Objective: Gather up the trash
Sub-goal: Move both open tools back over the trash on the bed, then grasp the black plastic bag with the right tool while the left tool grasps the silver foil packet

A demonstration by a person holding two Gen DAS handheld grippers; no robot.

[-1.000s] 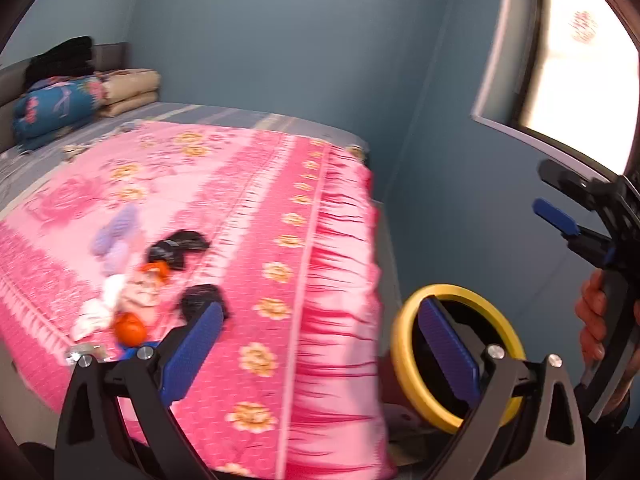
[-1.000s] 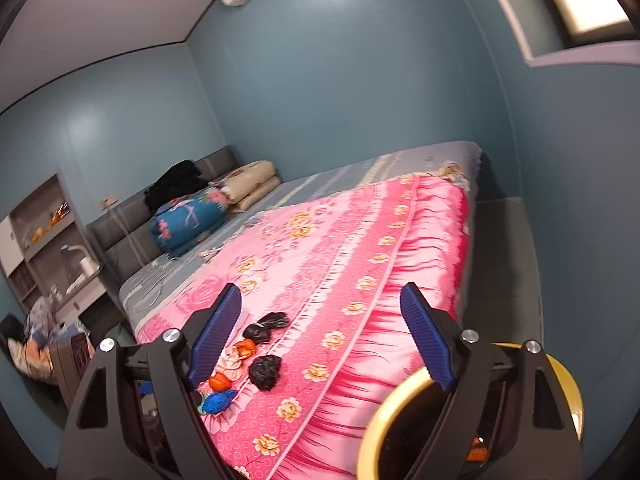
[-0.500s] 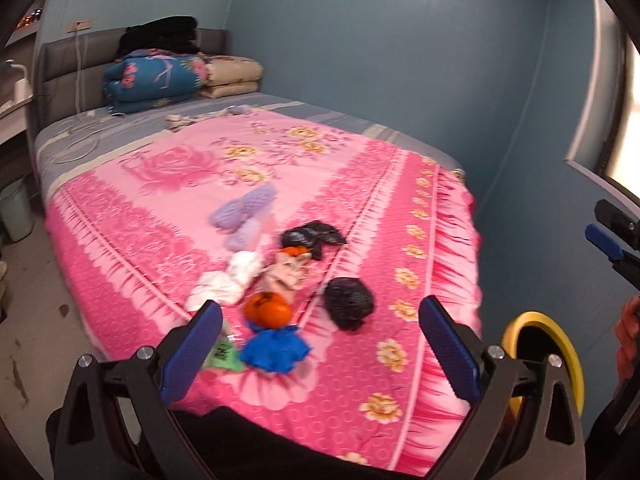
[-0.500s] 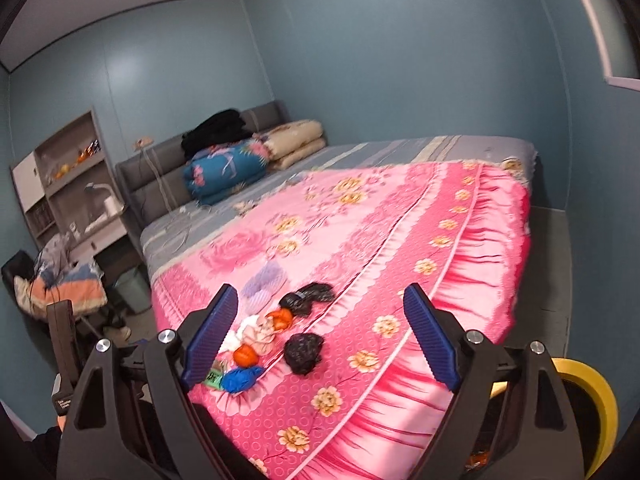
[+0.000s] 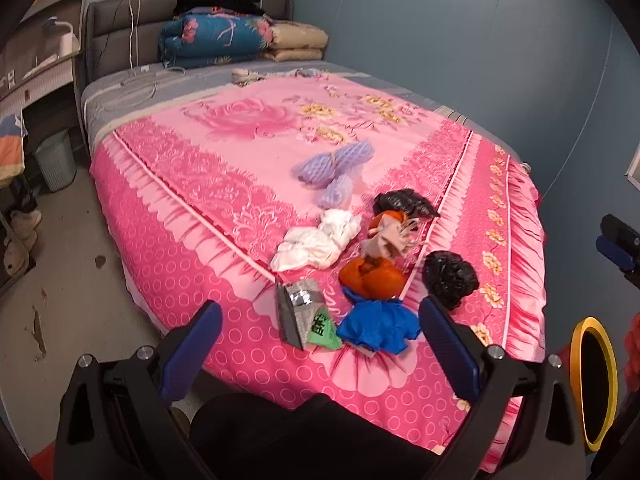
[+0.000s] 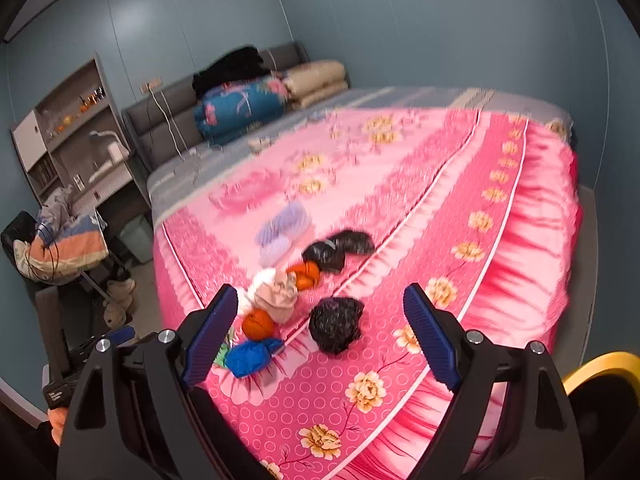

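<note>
Both the left gripper (image 5: 320, 344) and the right gripper (image 6: 320, 336) have jaws spread apart and hold nothing. Ahead, on the pink bedspread (image 5: 224, 216), the trash lies clustered: blue wad (image 5: 376, 326), orange ball (image 5: 372, 276), black bag (image 5: 450, 278), white paper (image 5: 316, 242). The yellow-rimmed bin (image 5: 592, 384) waits beside the bed. Nothing looks collected yet.

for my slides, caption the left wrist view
Open left gripper above crumpled trash on a pink bedspread.

A soft printed cloth bedspread (image 5: 224, 184) is seen; crinkled glossy black plastic bag (image 5: 450, 278), matt white crumpled paper (image 5: 316, 240), foamy purple netting (image 5: 334, 162).
</note>
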